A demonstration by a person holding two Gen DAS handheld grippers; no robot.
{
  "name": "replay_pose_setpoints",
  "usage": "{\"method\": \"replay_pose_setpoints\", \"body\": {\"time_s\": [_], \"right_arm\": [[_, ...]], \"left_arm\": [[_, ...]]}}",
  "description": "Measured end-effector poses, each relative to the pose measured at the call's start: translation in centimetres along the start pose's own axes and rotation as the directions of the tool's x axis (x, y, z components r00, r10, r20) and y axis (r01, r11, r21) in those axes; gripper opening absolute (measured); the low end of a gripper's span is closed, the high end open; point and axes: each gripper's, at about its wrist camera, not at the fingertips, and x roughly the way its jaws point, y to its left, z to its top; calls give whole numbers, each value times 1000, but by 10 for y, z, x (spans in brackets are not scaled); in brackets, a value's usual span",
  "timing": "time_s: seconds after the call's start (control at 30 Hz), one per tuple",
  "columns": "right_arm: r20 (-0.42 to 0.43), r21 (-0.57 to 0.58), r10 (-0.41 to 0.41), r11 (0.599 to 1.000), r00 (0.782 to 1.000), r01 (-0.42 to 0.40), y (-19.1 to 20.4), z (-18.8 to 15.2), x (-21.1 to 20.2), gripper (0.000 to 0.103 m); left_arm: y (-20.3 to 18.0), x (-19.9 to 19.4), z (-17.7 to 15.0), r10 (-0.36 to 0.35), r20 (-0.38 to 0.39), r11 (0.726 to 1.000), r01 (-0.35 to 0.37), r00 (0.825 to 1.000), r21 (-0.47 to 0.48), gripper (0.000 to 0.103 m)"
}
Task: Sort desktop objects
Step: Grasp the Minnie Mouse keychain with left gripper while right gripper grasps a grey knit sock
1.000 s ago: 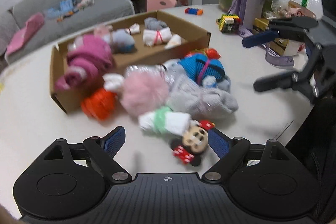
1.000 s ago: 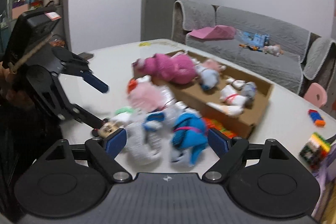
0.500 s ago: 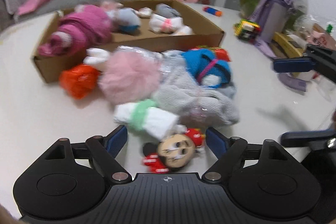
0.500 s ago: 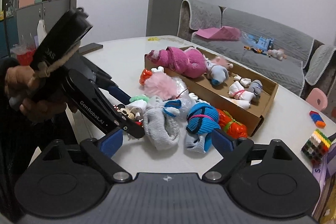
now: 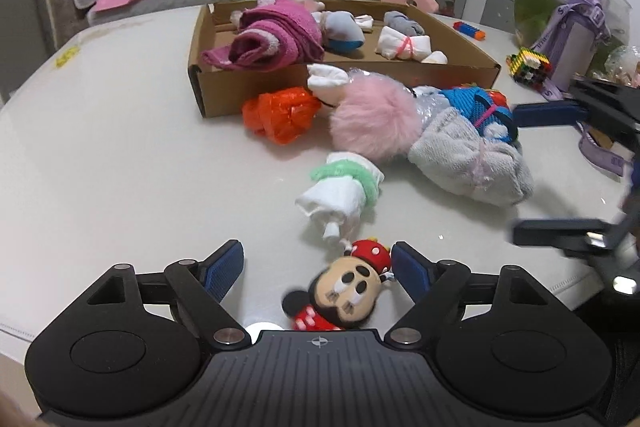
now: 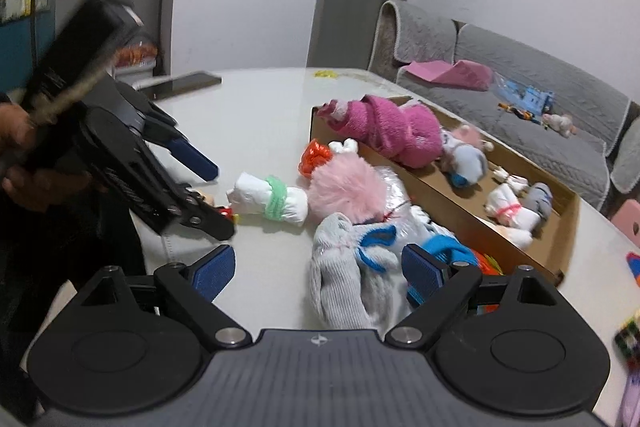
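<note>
Left wrist view: left gripper (image 5: 318, 263) jaws are closing around the mouse doll (image 5: 344, 289), not yet gripping; it may slip. Right gripper (image 6: 316, 269) jaws, closing, straddle the grey sock (image 6: 344, 267).

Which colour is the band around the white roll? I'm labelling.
Green band; left wrist view shows it best.

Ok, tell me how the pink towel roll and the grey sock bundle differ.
The pink towel roll lies inside the cardboard box; the grey sock bundle lies on the table outside it. The towel roll is deep pink and looks the bulkier; the sock bundle is pale grey, tied with a thin pink band. Both are soft rolled fabric, and neither is held.
</note>
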Motion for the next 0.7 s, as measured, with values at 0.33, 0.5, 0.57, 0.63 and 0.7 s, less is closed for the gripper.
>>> {"method": "replay_pose_setpoints", "body": {"time_s": [0.33, 0.5, 0.57, 0.63, 0.7], "right_arm": [[-85, 5, -21, 1000, 996, 21, -3, -10, 36, 72], [-61, 77, -8, 997, 998, 13, -8, -16, 29, 52], [-58, 95, 0, 995, 998, 5, -9, -18, 26, 45], [-57, 102, 4, 995, 998, 2, -9, -18, 24, 44], [-56, 111, 9, 994, 998, -3, -9, -18, 23, 43]], "left_arm": [[-20, -4, -14, -18, 24, 994, 15, 1000, 112, 79], [-23, -8, -19, -14, 37, 994, 10, 999, 107, 75], [-24, -9, -20, -19, 42, 994, 14, 999, 107, 68], [-24, -11, -19, -20, 45, 995, 15, 999, 100, 55], [-22, -11, -17, -26, 42, 996, 22, 999, 89, 51]]}}
